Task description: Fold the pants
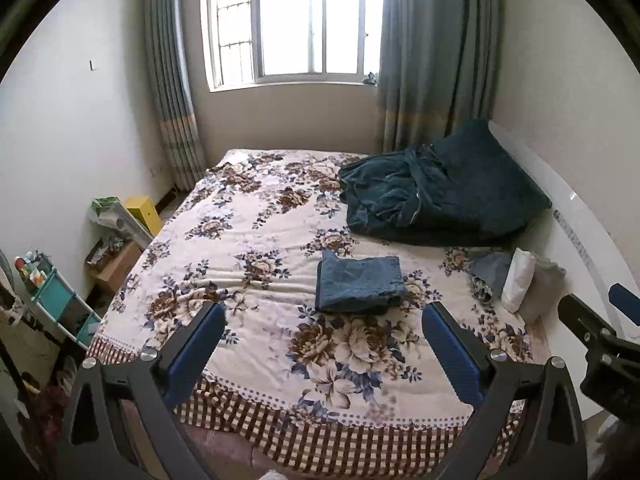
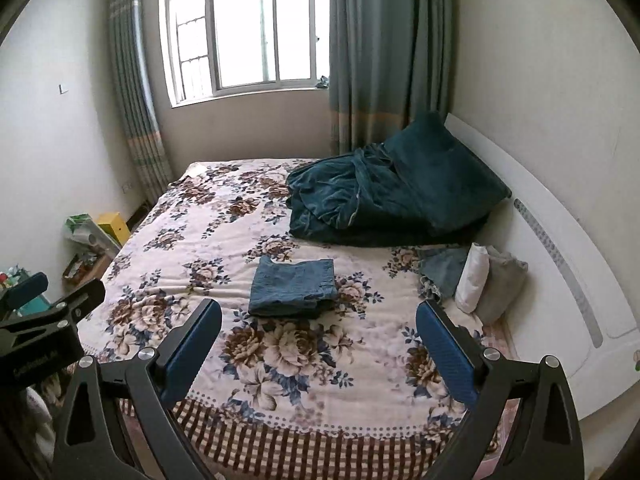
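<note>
The blue pants (image 1: 359,285) lie folded into a neat flat square in the middle of the bed (image 1: 248,240), on the flowery bedspread (image 2: 168,264). Nothing is touching them. The left gripper (image 1: 324,340) is held up in the air over the near end of the bed, and its two blue fingers (image 1: 196,344) are spread wide apart with nothing between them. The right gripper (image 2: 319,336) is just beside it, also up in the air, with its fingers (image 2: 446,350) spread wide and holding nothing. Far back on the right is a messy dark green blanket (image 1: 436,196). Near the right edge of the bed are a small white pillow (image 2: 474,276) and some gray cloth (image 2: 500,284). A window (image 1: 296,24) with curtains (image 2: 372,48) is on the far wall.
</note>
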The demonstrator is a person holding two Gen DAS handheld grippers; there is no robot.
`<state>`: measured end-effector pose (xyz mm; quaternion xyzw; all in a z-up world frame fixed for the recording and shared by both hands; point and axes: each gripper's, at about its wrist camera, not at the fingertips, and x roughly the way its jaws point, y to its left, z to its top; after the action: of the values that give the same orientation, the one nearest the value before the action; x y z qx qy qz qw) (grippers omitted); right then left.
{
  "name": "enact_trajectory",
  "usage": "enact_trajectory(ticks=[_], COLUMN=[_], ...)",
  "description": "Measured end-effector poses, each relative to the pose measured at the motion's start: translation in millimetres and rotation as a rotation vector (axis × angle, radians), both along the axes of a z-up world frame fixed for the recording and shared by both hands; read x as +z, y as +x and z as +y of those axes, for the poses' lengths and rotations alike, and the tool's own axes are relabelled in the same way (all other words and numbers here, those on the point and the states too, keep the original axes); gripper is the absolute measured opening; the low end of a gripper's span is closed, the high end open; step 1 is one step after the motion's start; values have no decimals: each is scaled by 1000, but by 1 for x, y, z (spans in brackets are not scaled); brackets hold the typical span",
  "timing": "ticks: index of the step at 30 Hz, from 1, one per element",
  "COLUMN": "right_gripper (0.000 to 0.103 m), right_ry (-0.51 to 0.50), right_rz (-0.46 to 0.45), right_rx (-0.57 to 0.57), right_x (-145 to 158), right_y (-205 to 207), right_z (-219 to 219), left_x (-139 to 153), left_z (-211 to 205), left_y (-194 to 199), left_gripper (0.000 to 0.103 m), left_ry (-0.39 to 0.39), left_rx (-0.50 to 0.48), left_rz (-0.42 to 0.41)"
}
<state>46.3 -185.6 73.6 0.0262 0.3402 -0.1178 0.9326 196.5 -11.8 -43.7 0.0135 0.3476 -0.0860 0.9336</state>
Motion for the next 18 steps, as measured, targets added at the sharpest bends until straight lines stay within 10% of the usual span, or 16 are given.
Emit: enact_trajectory(ticks=[18], right_gripper=[103], right_ry=[-37], right_rz=[30], right_rx=[-31], right_x=[-52], right_y=[70], right_z=[-38], left_x=[-39], left_z=[-24], left_y=[42], left_gripper=[103], left_ry=[25], left_rx=[38], left_rz=[-13])
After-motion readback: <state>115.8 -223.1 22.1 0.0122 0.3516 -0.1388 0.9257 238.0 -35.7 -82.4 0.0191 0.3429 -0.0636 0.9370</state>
